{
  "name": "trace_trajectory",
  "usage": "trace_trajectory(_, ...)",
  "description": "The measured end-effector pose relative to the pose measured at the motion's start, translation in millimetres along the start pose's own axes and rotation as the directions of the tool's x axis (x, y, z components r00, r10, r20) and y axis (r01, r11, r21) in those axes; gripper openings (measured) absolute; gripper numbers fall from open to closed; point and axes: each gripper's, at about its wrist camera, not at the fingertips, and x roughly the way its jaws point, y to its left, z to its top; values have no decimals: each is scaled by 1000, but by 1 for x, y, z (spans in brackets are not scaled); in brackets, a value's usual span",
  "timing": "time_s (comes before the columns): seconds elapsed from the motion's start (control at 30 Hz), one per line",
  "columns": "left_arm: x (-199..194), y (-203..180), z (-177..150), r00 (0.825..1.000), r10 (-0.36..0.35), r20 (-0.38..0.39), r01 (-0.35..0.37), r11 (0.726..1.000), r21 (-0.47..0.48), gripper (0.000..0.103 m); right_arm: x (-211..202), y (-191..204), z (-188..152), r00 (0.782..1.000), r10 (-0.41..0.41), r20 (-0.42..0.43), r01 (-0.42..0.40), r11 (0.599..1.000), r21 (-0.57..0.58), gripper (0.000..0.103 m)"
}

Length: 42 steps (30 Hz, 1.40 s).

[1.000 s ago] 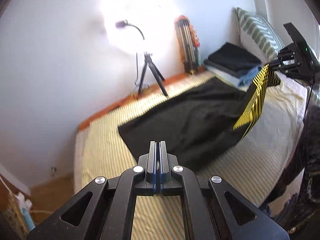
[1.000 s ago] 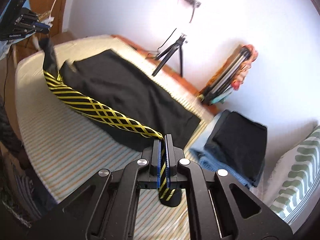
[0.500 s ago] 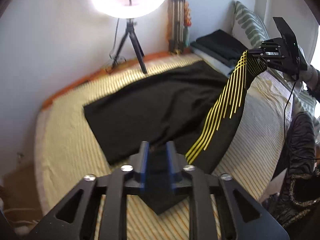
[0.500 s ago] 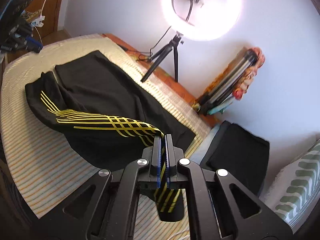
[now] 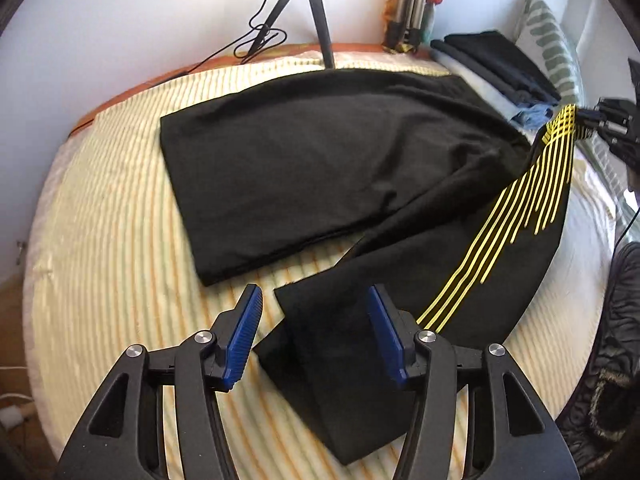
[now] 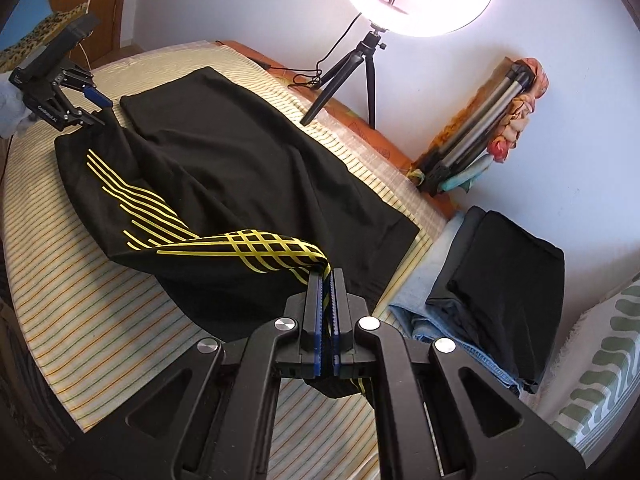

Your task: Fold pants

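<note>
Black pants (image 5: 320, 160) with yellow stripes lie spread on the striped bed (image 5: 100, 220). My left gripper (image 5: 316, 308) hovers low over one folded-back end of the pants; its jaws are opening, and the cloth lies between the blue pads (image 5: 246, 320) without being pressed. In the right wrist view my right gripper (image 6: 326, 280) is shut on the yellow-latticed edge of the pants (image 6: 240, 160), held just above the bed (image 6: 100, 320). The left gripper (image 6: 100, 112) shows at far left there, and the right gripper (image 5: 592, 116) at the right edge of the left wrist view.
A ring light on a tripod (image 6: 360, 64) stands at the bed's far edge, with its cable (image 5: 256, 36) trailing there. A folded tripod wrapped in orange cloth (image 6: 480, 128) leans on the wall. A stack of folded clothes (image 6: 500, 280) and a green-patterned pillow (image 6: 600, 360) lie at the head end.
My left gripper came down toward the bed and went from shut to open, letting the pants' end drop onto the sheet. The right gripper sank a little, still gripping the striped edge.
</note>
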Motion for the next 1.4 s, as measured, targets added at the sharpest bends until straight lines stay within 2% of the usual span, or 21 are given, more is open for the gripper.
trace_trajectory(0.03, -1, -1, 0, 1000, 0, 15, 0, 1000, 0, 51, 1, 1, 0, 1000, 2, -3, -2, 1000, 0, 4)
trace_trajectory(0.07, 0, -1, 1, 1000, -2, 22, 2, 1000, 6, 41, 1, 1, 0, 1000, 2, -5, -2, 1000, 0, 4)
trace_trajectory(0.1, 1, -3, 1, 1000, -1, 25, 1, 1000, 21, 26, 1, 2, -1, 1000, 4, -6, -4, 1000, -1, 4)
trace_trajectory(0.17, 2, -5, 0, 1000, 9, 30, -10, 999, 46, 14, 2, 3, -1, 1000, 5, -8, -5, 1000, -2, 4)
trace_trajectory(0.3, -5, -6, -2, 998, 21, 66, -25, 998, 62, 4, 0, 4, -1, 1000, 5, -8, -5, 1000, 0, 4)
trace_trajectory(0.4, -16, -5, -5, 995, 28, 95, -34, 998, 58, 3, -1, 4, -2, 1000, 5, -11, -5, 1000, 0, 4)
trace_trajectory(0.53, -42, -3, -5, 983, 56, 175, -63, 997, 39, 3, -4, 5, -4, 1000, -1, -8, 1, 1000, 6, 4)
trace_trajectory(0.7, -85, 5, 11, 951, 92, 295, -100, 995, 11, 3, -11, -1, 1, 1000, -23, 10, 22, 1000, 14, 4)
trace_trajectory(0.83, -98, 17, 36, 930, 130, 344, -141, 990, 5, 3, -10, -14, 17, 998, -57, 27, 57, 998, 9, 4)
trace_trajectory(0.97, -95, 27, 60, 914, 160, 373, -177, 984, 12, 3, 3, -32, 39, 997, -67, 27, 67, 998, 6, 4)
trace_trajectory(1.07, -85, 40, 81, 905, 182, 385, -200, 980, 6, 3, 27, -47, 58, 996, -89, 7, 89, 996, -23, 4)
trace_trajectory(1.27, -50, 65, 108, 906, 206, 369, -213, 977, -22, 3, 88, -72, 82, 996, -74, -59, 72, 997, -32, 4)
trace_trajectory(1.4, -20, 81, 121, 915, 218, 339, -218, 975, -40, 3, 131, -80, 92, 992, -65, -106, 60, 997, -48, 4)
